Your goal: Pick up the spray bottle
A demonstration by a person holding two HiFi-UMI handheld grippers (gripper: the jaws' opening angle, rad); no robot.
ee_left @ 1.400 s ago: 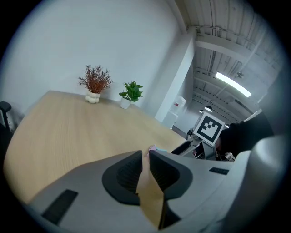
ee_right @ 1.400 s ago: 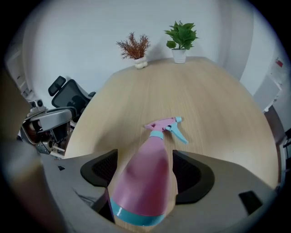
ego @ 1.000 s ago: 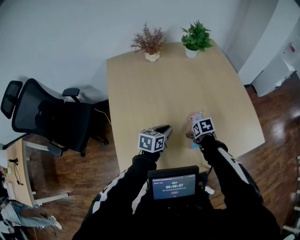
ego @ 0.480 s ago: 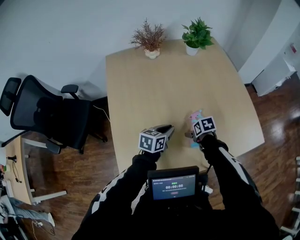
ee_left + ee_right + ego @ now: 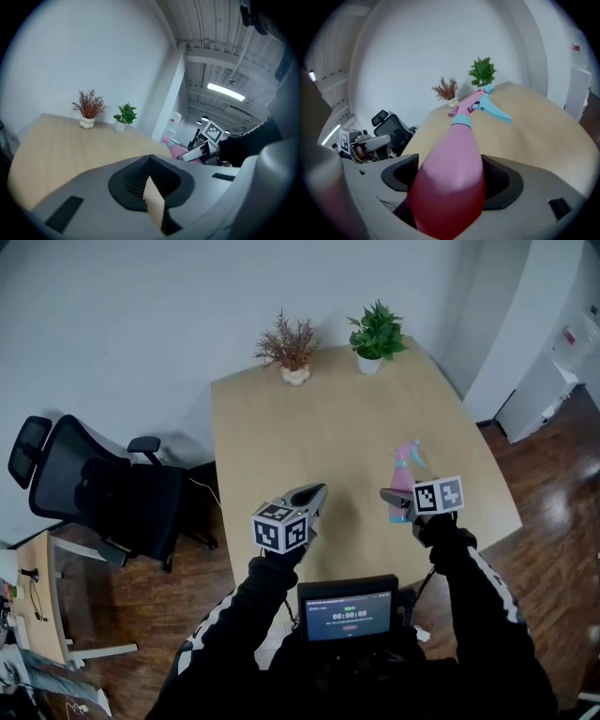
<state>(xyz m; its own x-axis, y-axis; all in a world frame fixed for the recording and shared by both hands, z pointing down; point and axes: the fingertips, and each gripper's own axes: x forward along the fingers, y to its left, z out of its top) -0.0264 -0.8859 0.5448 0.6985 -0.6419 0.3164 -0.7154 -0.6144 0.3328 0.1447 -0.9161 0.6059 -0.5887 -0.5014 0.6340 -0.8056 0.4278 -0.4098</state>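
A pink spray bottle (image 5: 404,476) with a pale blue trigger head hangs over the right front part of the wooden table (image 5: 309,427). My right gripper (image 5: 394,497) is shut on its body. In the right gripper view the bottle (image 5: 454,164) fills the gap between the jaws, its nozzle (image 5: 490,108) pointing away over the table. My left gripper (image 5: 313,494) hovers over the table's front edge, shut with nothing in it. From the left gripper view, the bottle (image 5: 176,151) and the right gripper (image 5: 201,151) show off to the right.
A dried reddish plant (image 5: 291,348) and a green potted plant (image 5: 375,334) stand at the table's far edge. A black office chair (image 5: 94,493) is left of the table. White cabinets (image 5: 553,371) stand at the right. A small screen (image 5: 347,610) sits at my chest.
My right gripper has risen and moved right with the spray bottle, which now stands off the table. The left gripper has drifted slightly left and toward me.
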